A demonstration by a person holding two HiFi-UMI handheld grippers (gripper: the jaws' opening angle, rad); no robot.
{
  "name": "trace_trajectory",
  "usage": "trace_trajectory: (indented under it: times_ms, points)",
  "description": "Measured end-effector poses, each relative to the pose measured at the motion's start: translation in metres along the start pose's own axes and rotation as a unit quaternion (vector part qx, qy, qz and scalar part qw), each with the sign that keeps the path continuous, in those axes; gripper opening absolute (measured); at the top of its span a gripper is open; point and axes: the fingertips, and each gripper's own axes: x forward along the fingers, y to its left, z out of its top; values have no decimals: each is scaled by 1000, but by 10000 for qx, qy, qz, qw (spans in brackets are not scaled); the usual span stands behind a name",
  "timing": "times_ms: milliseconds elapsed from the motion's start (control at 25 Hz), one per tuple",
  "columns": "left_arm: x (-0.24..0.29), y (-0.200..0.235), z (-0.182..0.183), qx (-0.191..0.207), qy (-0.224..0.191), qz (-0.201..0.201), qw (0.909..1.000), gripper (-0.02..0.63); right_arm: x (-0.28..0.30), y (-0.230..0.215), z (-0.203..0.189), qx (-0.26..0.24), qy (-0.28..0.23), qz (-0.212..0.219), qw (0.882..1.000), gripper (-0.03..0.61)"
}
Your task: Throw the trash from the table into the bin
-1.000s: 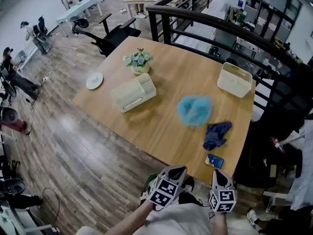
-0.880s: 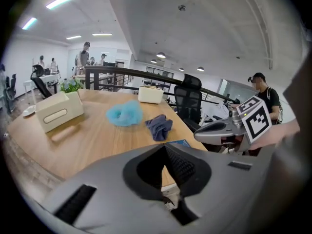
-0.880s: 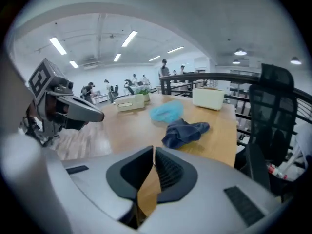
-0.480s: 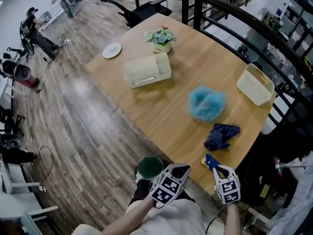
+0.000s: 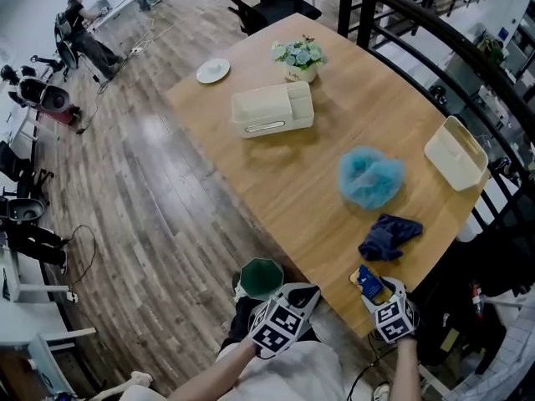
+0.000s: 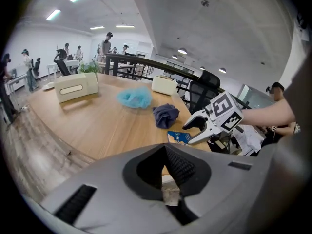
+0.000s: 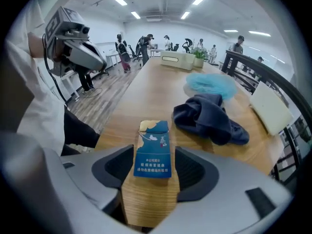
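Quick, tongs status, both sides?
Left tongs: closed, nothing clearly held.
Right tongs: open, just been opening, blue packet between, ungripped.

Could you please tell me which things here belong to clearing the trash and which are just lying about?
Job: packet, with the right claw astride it, its jaws having just been opening; bin.
Lying about: cloth and blue puff (perhaps trash too), tissue box, basket, plant, dish.
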Motion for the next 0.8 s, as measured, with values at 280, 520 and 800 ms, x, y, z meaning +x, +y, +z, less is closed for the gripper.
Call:
trace_trajectory:
  times_ms: [280,520,800]
  points:
    - [-18,19,-19,-232,-7,280,9993,28,21,0,-6,-125,320,85,9994,290]
    - [-30,29,-26,-284,-97,286,9991,28,19,4,-4,6,406,56,9992,272]
    - [-59,60,-32,-338,-287,314,9985,28,13,40,57,240,-362,-63,9990,270]
